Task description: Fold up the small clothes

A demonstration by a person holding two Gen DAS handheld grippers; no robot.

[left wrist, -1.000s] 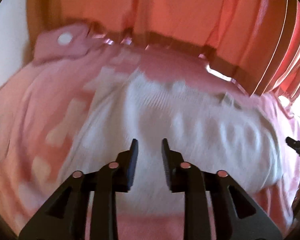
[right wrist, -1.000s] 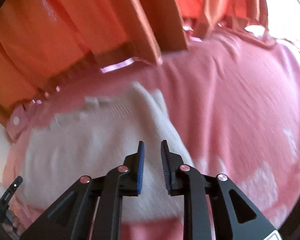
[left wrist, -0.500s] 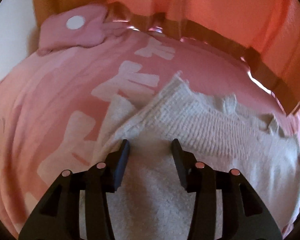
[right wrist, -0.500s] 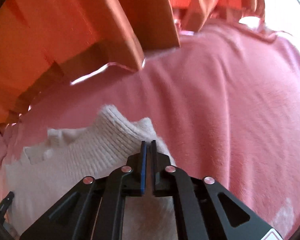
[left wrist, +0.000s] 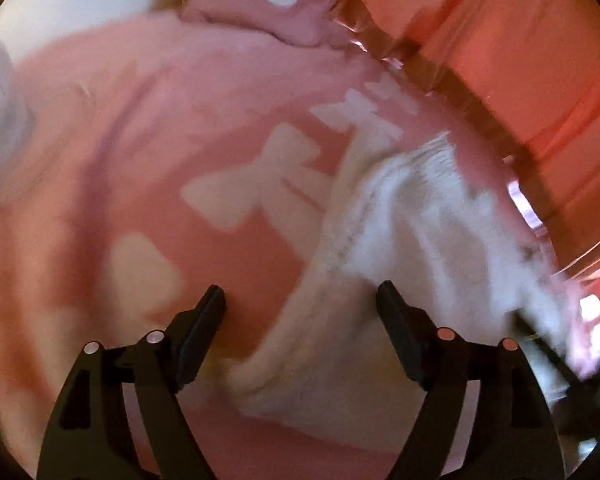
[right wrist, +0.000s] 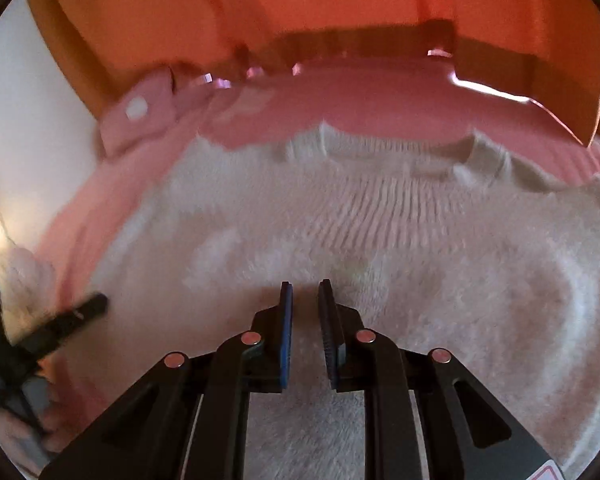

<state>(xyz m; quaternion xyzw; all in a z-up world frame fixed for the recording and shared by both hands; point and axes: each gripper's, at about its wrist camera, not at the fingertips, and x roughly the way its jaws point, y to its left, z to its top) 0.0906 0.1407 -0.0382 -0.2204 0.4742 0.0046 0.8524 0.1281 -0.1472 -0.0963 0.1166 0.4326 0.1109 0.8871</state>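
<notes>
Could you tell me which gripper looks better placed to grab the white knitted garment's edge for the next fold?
Probably left: the left gripper is wide open straddling the white garment's edge.

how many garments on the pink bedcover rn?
1: a white fluffy knit garment with a ribbed band, spread across the pink patterned bedcover, under the right gripper. In the left wrist view it lies right of centre. More could be hidden out of frame.

Cream knit sweater spread on a pink bedspread

The sweater is off-white and fuzzy, with a ribbed band near its far edge, which shows small bumps and tabs. It lies mostly flat, its ribbed end away from the right wrist camera. In the left wrist view one corner is bunched and blurred beside the bedspread's pale bow prints.
</notes>
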